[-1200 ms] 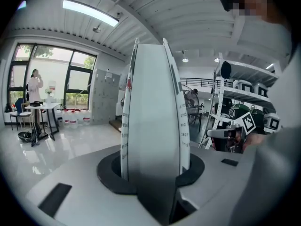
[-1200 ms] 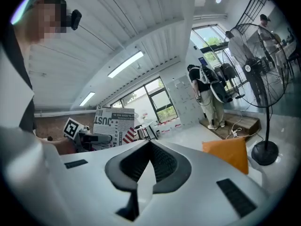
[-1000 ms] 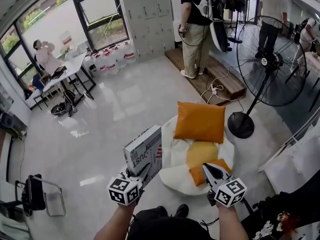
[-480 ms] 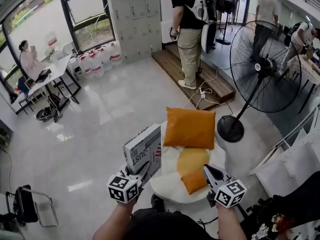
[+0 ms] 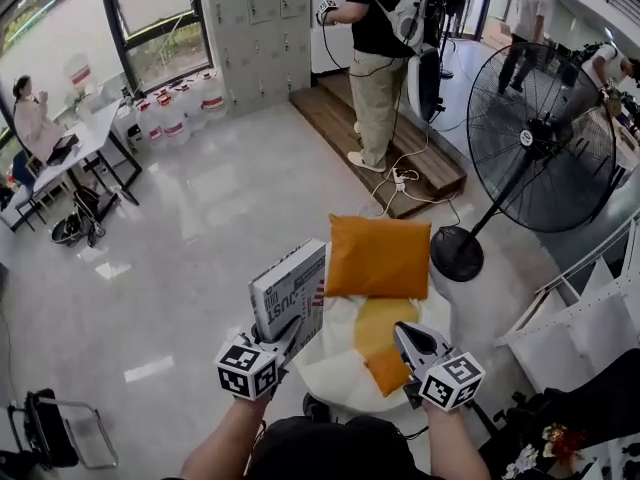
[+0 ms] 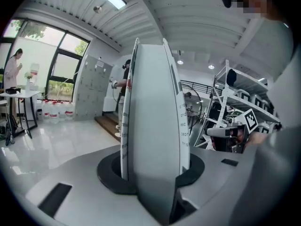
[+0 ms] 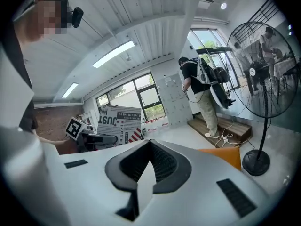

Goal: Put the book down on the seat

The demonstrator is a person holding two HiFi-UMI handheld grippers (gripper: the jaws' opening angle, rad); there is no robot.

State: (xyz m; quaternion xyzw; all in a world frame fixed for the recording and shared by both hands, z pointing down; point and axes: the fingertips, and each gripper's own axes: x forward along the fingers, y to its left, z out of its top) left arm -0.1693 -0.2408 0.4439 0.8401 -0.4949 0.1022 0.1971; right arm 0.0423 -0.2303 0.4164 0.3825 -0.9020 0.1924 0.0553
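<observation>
Carrying book (image 5: 290,303) upright at left edge of seat (image 5: 335,358), not yet set down; left gripper (image 5: 285,340) clamped on book's lower end for lowering; right gripper (image 5: 408,340) closed, empty, near seat's front.

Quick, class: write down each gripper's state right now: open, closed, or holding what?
Left gripper: closed on the book, gripping its lower edge.
Right gripper: jaws together, holding nothing.

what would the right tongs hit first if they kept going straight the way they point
Likely the big orange cushion propped at the back of the seat: the right tongs aim toward its left part. Depth is unclear, so they might miss it and reach the floor.
</observation>
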